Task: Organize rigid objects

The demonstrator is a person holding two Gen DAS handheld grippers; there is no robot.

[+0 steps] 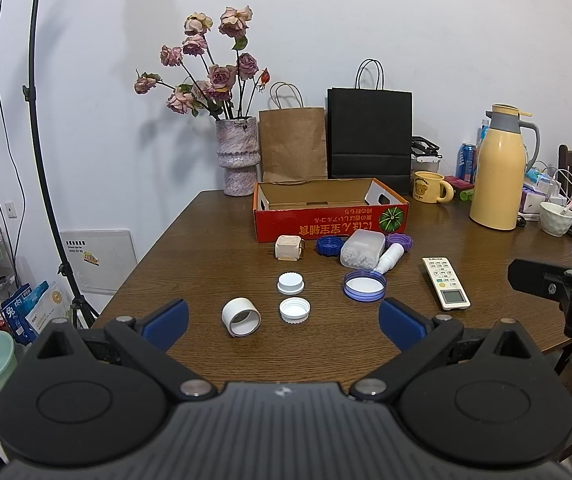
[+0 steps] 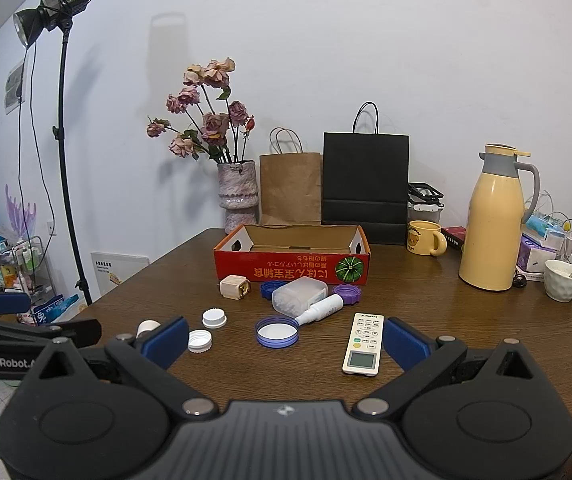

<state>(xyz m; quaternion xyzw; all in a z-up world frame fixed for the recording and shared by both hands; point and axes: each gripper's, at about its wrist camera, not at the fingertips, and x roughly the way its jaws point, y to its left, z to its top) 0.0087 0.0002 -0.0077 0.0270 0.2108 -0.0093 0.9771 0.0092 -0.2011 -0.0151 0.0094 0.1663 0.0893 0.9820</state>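
Note:
An open red cardboard box [image 1: 328,222] [image 2: 292,268] sits mid-table, and no item shows inside it. In front of it lie a beige cube [image 1: 288,248] [image 2: 234,287], a dark blue lid [image 1: 329,245], a clear container of white beads [image 1: 362,248] [image 2: 299,295], a purple lid [image 1: 400,242] [image 2: 348,293], a small white bottle [image 1: 390,258] [image 2: 322,309], a large purple lid [image 1: 365,285] [image 2: 277,331], two white caps [image 1: 291,283] [image 1: 295,310], a white ring [image 1: 241,317] and a white remote [image 1: 445,282] [image 2: 363,344]. My left gripper [image 1: 284,320] is open near the caps. My right gripper [image 2: 284,344] is open near the remote.
A vase of dried roses [image 1: 240,156], brown [image 1: 293,142] and black [image 1: 370,134] paper bags stand behind the box. A yellow mug [image 1: 430,187], yellow thermos [image 1: 500,172], white bowl [image 1: 557,218] and cables crowd the right side. A light stand [image 1: 44,152] rises left of the table.

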